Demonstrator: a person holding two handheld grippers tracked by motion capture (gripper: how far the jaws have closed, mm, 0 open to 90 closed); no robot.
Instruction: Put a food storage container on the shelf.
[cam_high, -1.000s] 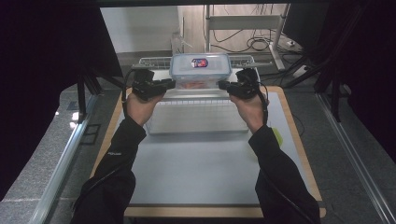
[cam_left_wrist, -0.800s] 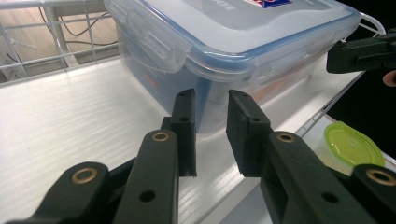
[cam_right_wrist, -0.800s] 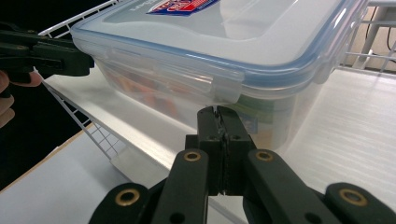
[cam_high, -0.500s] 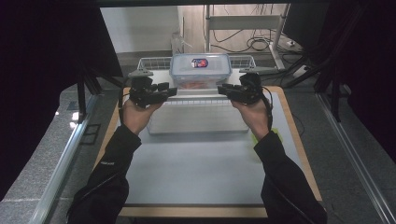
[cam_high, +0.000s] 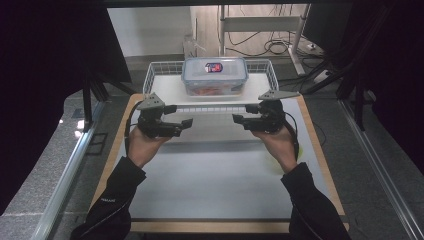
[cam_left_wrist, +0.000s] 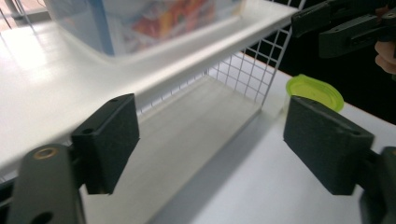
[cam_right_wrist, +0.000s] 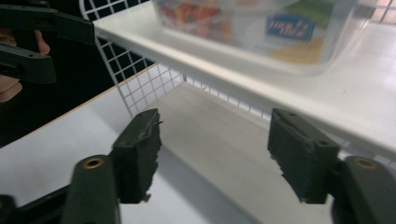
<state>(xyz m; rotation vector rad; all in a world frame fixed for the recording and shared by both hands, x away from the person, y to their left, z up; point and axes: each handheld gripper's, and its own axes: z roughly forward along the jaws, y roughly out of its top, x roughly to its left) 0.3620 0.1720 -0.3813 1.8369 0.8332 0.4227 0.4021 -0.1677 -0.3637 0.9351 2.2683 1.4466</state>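
Observation:
A clear food container (cam_high: 215, 75) with a blue-rimmed lid and a label stands on a white wire-sided shelf (cam_high: 167, 87) at the table's far end. My left gripper (cam_high: 182, 126) hovers in front of the shelf's left part, and my right gripper (cam_high: 240, 121) in front of its right part. Their tips point at each other. Both have just been opening and stand open with nothing between the jaws. In the left gripper view the left gripper (cam_left_wrist: 210, 144) frames the shelf (cam_left_wrist: 70, 79) and the container (cam_left_wrist: 140, 18). The right gripper (cam_right_wrist: 215, 154) looks under the shelf edge (cam_right_wrist: 327, 93) below the container (cam_right_wrist: 271, 28).
A yellow-green round lid (cam_left_wrist: 315, 91) lies on the white board (cam_high: 215, 190) near the shelf's right end. The board rests on a wood-edged table. Dark frames and cables stand around it. The other hand's gripper (cam_left_wrist: 345, 23) shows far off.
Both grippers have drawn back from the container's sides toward the person and a little down. Their jaws have opened. The container stays on the shelf.

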